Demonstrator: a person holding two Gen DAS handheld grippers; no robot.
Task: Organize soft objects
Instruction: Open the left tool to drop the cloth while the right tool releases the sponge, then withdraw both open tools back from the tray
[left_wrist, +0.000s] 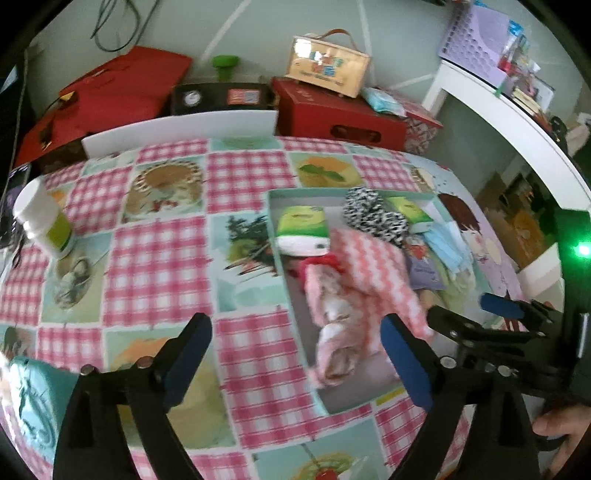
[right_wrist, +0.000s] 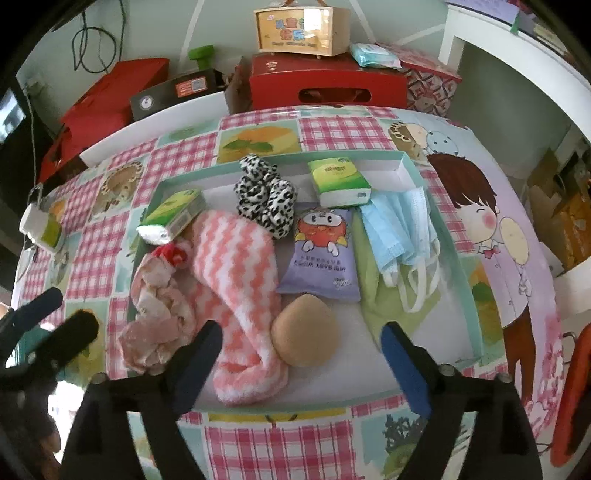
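Motion blurs the pale pink cloth (left_wrist: 338, 314) in the left wrist view.

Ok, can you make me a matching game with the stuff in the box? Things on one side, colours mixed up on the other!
Things:
1. scrunchie
2. fluffy towel
3. face masks
4. baby wipes pack

Colours:
A. light blue
B. purple with a red cartoon
C. black and white spots
D. pink and white zigzag stripes

Pairs: 1-C, 2-D, 3-A, 4-B
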